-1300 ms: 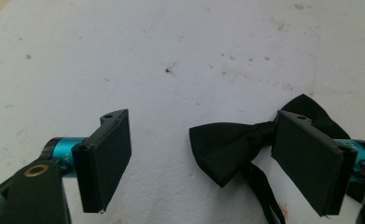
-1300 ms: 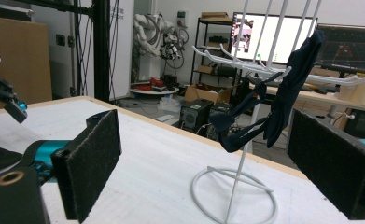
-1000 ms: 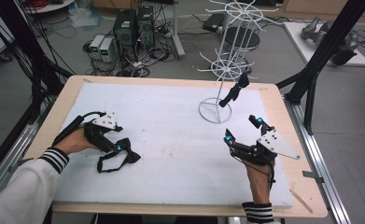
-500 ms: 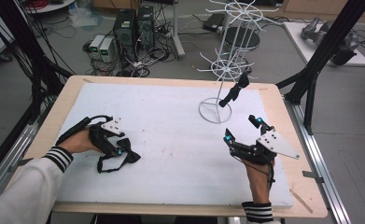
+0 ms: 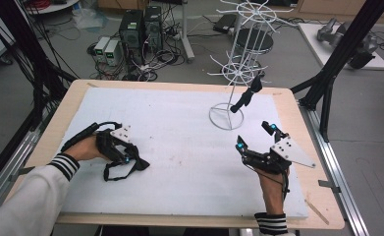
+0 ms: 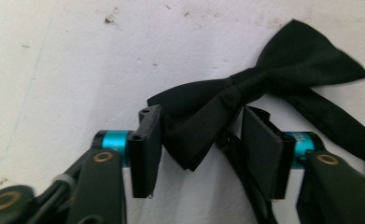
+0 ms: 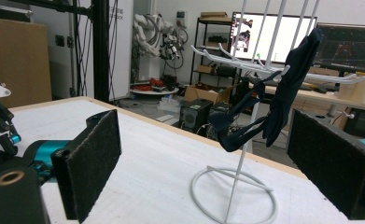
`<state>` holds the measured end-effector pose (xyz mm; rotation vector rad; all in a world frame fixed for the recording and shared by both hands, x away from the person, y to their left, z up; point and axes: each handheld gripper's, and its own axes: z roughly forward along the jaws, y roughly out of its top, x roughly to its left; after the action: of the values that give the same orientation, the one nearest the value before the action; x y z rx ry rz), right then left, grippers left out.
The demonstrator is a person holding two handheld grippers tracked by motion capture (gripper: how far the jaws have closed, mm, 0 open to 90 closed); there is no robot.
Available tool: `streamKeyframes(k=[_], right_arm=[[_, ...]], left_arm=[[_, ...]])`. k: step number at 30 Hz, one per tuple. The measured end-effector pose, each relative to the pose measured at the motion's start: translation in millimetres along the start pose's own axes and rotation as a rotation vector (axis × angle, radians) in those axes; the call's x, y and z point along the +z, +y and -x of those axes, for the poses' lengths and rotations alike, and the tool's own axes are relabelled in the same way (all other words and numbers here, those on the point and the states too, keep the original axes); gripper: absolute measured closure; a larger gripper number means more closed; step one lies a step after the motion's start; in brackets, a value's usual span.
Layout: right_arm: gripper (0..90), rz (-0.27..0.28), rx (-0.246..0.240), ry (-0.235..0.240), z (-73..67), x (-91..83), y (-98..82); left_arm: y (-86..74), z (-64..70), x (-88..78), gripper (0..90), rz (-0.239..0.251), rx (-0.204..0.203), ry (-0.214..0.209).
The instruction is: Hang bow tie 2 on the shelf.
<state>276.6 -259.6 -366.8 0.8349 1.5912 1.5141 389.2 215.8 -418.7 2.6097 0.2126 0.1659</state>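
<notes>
A black bow tie on the table's near left is straddled by the left gripper, its jaws just closing, not yet pinching. The right gripper, near right, is spread wide.

We see a grey floor around the wooden table, whose top carries a white sheet. At the top of the high view, computer towers stand on the floor amid tangled cables. Black frame posts cross the upper right. In the right gripper view, lit monitors glow at the upper right, a dark shelf rack stands against a pale wall, and a brown panel fills the left.
</notes>
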Motion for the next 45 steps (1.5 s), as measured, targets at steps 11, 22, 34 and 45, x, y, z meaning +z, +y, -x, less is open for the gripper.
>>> streamKeyframes(k=[11, 22, 34, 45], right_arm=[[9.8, 0.008, 0.016, 0.0, -0.8, -0.2, -0.7], [9.8, 0.01, 0.02, -0.002, 1.2, 0.3, -1.7], [9.8, 0.009, 0.05, 0.04, 1.4, 4.3, -3.5], [9.7, 0.008, 0.074, 0.094, -0.1, 7.7, 2.7]], left_arm=[[2.1, 4.1, -1.2, 79.1, -0.019, -0.054, -0.03], [-1.3, 4.3, -5.2, 82.2, 0.03, -0.093, -0.034], [-4.9, 0.5, -21.9, 82.0, 0.175, -0.163, 0.01], [3.5, 3.1, -29.4, 82.0, 0.267, -0.186, 0.036]])
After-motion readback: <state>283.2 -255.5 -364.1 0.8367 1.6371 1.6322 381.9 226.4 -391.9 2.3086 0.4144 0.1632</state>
